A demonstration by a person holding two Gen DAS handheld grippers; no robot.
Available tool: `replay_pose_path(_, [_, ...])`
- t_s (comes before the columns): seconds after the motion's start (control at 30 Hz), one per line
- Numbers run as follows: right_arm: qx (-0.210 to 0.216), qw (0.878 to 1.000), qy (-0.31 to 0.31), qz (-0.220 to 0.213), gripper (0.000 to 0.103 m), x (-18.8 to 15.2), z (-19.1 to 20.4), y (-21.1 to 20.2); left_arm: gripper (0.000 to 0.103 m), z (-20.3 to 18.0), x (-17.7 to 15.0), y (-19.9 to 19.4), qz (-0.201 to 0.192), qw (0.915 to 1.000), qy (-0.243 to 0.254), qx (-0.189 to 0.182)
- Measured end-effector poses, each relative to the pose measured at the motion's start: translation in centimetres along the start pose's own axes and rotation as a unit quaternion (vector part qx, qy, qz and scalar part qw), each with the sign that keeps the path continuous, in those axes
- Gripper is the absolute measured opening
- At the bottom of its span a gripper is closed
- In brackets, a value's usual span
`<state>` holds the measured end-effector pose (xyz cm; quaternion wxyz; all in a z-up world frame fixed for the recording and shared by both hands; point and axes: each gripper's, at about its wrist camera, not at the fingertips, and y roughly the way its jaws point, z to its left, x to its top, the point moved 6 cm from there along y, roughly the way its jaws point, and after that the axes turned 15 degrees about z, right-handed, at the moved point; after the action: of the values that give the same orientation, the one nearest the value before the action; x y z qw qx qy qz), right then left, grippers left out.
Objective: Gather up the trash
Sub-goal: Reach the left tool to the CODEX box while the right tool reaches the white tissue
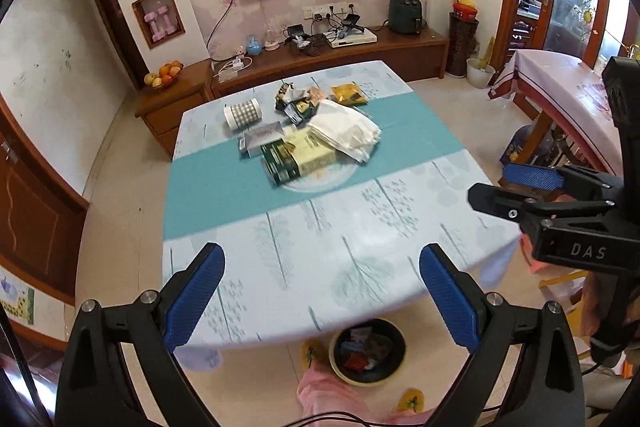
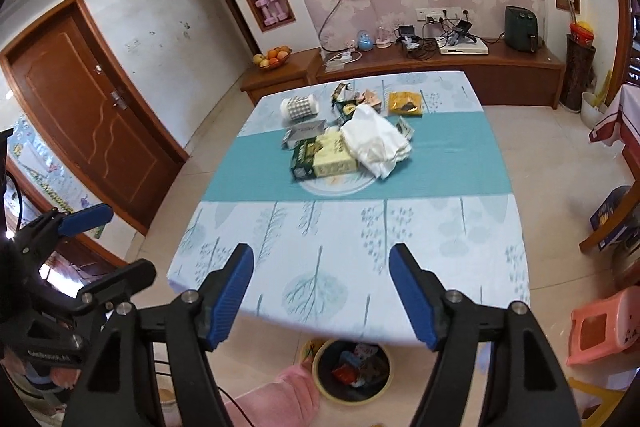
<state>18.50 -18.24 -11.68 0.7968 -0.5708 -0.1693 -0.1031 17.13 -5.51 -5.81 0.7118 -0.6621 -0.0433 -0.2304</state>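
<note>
A heap of trash lies mid-table on the blue patterned tablecloth (image 1: 320, 227): a white crumpled bag (image 1: 346, 133), a green and yellow box (image 1: 296, 159), a grey carton (image 1: 262, 137), a checked roll (image 1: 243, 113), wrappers (image 1: 294, 99) and a yellow packet (image 1: 348, 94). A round bin (image 1: 368, 382) with wrappers inside stands on the floor under the table's near edge. My left gripper (image 1: 322, 249) hangs open and empty above that edge. My right gripper (image 2: 321, 249) is beside it, also open and empty. Both are well short of the heap (image 2: 352, 139).
A wooden TV cabinet (image 1: 360, 51) runs along the far wall, with a fruit bowl (image 1: 163, 75) at its left. A second covered table (image 1: 560, 83) stands at the right and a pink stool (image 2: 604, 327) near it. A person's pink-clothed leg (image 2: 288, 395) is beside the bin.
</note>
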Motion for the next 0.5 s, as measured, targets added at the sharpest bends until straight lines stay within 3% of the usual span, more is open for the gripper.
replay_pose_path(0.13, [-0.025, 1.000, 0.012, 0.004, 0.073, 4.6, -1.0, 2.8, 0.097, 2.7, 4.2, 3.2, 0.010, 0.9996, 0.018, -0.018])
replay_pose_path(0.33, [-0.049, 0.997, 0.056, 0.036, 0.077, 12.7, -4.0, 9.5, 0.097, 6.7, 11.9, 10.9, 0.049, 0.9965, 0.057, -0.036])
replay_pose_path(0.5, [-0.066, 0.994, 0.055, 0.072, 0.077, 17.3, -6.3, 15.3, 0.097, 8.2, 16.5, 17.5, 0.075, 0.9925, 0.085, -0.046])
